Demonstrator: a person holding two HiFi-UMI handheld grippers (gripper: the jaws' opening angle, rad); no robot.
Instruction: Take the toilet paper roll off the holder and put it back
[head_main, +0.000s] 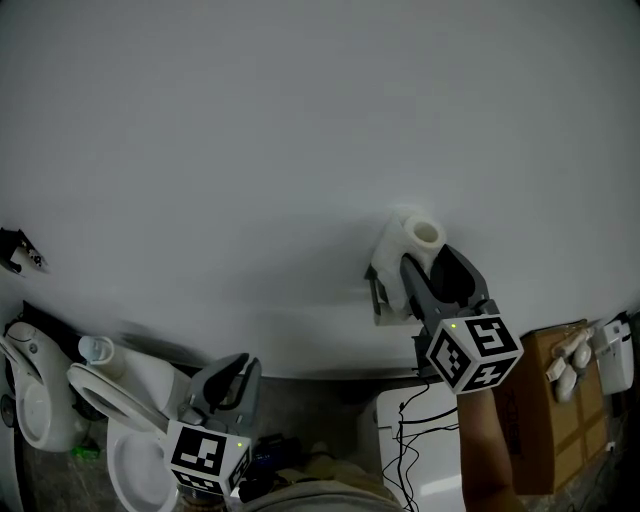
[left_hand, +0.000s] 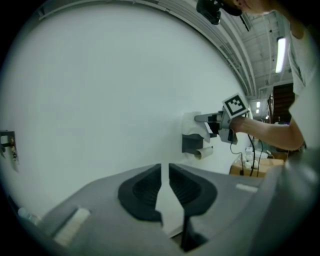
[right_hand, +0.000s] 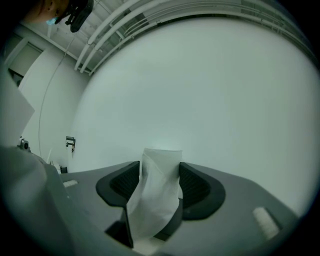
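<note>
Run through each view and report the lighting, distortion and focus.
Head view: dim and flat, darkening toward the corners, with the toilet paper roll the brightest thing. Left gripper view: strong fisheye with black corners, glare off a ceiling lamp, the near jaws soft. Right gripper view: the same fisheye bends the ceiling rails; light on the wall is even; the roll in the right gripper is close and slightly blurred.

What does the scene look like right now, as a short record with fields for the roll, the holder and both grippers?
roll: toilet paper roll off its mount, held just above it, close to the wall
holder: dark holder on the wall, no roll on it
right gripper: right gripper shut on the roll
left gripper: left gripper low, near the toilet, jaws close together, nothing between them
other: cardboard box at the right
</note>
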